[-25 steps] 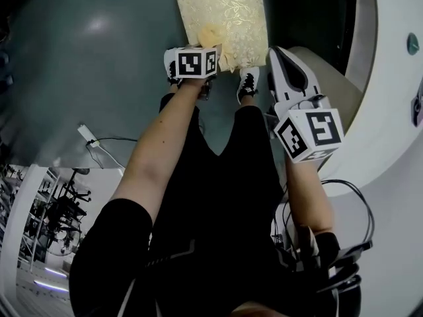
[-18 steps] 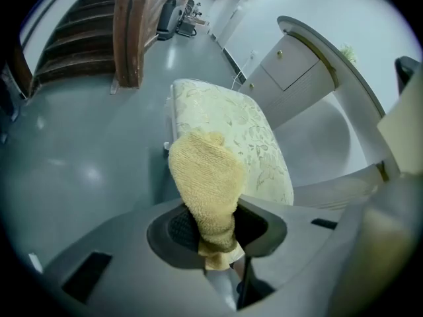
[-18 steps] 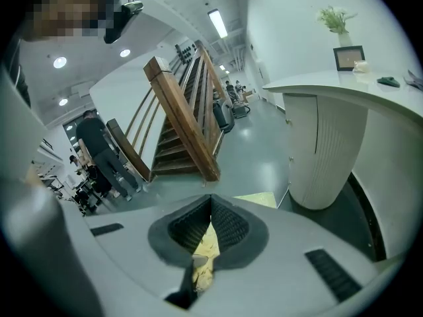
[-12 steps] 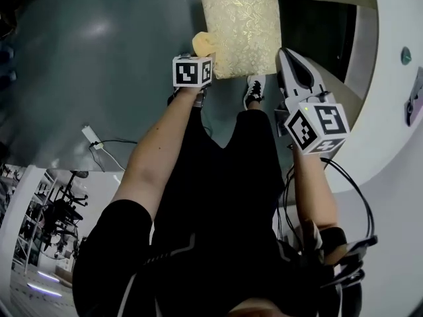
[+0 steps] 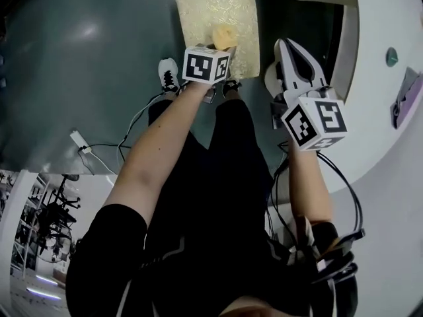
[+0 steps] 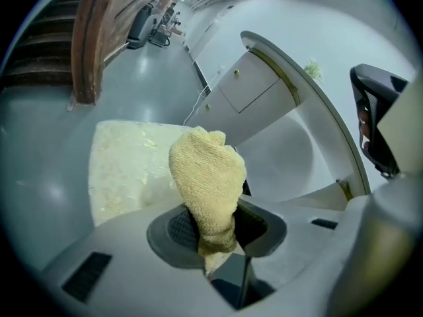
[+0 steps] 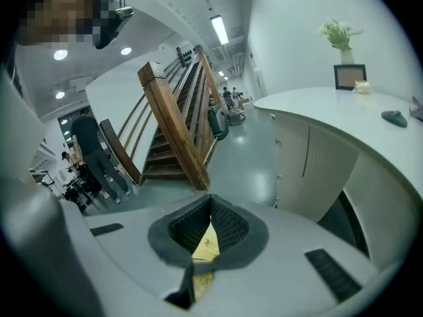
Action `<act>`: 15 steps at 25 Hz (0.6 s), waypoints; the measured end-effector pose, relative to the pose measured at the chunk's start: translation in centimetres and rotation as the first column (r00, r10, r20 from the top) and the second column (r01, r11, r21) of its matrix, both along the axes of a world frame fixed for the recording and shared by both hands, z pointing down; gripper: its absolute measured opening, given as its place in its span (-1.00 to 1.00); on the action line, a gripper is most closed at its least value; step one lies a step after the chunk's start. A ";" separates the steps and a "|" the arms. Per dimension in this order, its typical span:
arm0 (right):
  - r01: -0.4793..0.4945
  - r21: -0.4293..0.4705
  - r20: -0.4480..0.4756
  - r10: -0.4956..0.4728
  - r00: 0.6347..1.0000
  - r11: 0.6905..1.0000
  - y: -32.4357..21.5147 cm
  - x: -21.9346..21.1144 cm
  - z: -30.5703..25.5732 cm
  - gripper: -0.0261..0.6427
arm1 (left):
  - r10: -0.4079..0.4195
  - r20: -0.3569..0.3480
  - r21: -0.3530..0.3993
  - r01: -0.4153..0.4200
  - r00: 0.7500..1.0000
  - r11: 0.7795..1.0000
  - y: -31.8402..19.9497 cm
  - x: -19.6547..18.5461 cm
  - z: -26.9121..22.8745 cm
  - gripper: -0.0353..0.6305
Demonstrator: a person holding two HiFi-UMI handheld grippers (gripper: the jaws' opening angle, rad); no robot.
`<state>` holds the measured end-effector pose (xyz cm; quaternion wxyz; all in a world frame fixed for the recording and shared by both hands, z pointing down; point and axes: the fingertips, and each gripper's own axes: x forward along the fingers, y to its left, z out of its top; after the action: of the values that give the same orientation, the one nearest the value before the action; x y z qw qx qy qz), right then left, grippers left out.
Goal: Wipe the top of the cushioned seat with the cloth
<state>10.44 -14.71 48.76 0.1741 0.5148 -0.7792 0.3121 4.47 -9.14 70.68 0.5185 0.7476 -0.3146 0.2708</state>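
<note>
The cushioned seat [image 5: 201,15] is a pale gold patterned square on the floor at the top of the head view, just beyond my shoes. My left gripper [image 5: 220,45] is shut on a bunched yellow cloth [image 5: 223,36], which sits over the seat's near middle. In the left gripper view the cloth [image 6: 208,174] stands up out of the left gripper [image 6: 210,226], with the seat [image 6: 125,170] behind it at the left. To the seat's right my right gripper [image 5: 287,48] hangs in the air. Its jaws meet at the tips [image 7: 210,207] with nothing held.
A curved white counter [image 5: 383,111] runs along the right, with a plant [image 7: 338,35] and a small frame [image 7: 350,76] on it. Cables [image 5: 99,147] lie on the grey floor at the left. A wooden staircase [image 7: 172,124] and a standing person [image 7: 92,154] are farther off.
The left gripper carried the cloth from the seat's left edge onto the seat's near middle. The right gripper has hardly moved and stays shut.
</note>
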 end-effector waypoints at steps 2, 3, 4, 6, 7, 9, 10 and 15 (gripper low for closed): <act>0.004 -0.023 0.010 -0.004 1.000 1.000 0.1 0.7 0.9 -0.90 | -0.012 -0.011 -0.016 0.011 1.000 1.000 -0.3 2.3 0.4 -0.59; 0.011 -0.030 0.007 -0.011 1.000 0.999 0.2 1.0 1.2 -0.90 | -0.009 -0.015 -0.019 0.008 1.000 1.000 -0.4 3.4 0.6 -0.59; 0.020 -0.034 0.003 -0.020 1.000 0.999 0.2 1.3 1.5 -0.90 | -0.003 -0.019 -0.019 0.002 1.000 1.000 -0.7 4.4 0.9 -0.59; 0.035 -0.051 -0.009 -0.035 0.999 0.998 0.1 2.1 2.3 -0.90 | 0.004 -0.023 -0.028 -0.005 1.000 1.000 -1.1 6.3 1.7 -0.59; 0.038 -0.067 -0.011 -0.039 0.999 0.997 0.3 2.4 2.7 -0.91 | 0.002 -0.021 -0.038 -0.003 1.000 0.999 -1.1 6.9 2.3 -0.59; 0.047 -0.092 0.012 -0.046 0.999 0.995 0.7 2.5 3.4 -0.91 | -0.014 0.000 -0.062 0.014 1.000 0.998 -0.9 7.0 4.0 -0.59; 0.052 -0.097 0.023 -0.050 0.999 0.994 0.8 2.6 3.8 -0.91 | -0.025 0.014 -0.074 0.026 1.000 0.997 -1.1 6.8 5.0 -0.59; 0.076 -0.125 -0.012 -0.078 0.997 0.989 1.0 3.9 5.8 -0.90 | -0.021 0.056 -0.097 0.026 0.998 0.995 -1.6 6.8 7.1 -0.59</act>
<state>14.30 -13.68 54.60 0.2246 0.4751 -0.7760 0.3488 11.22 -10.70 77.83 0.5488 0.7099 -0.3238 0.3000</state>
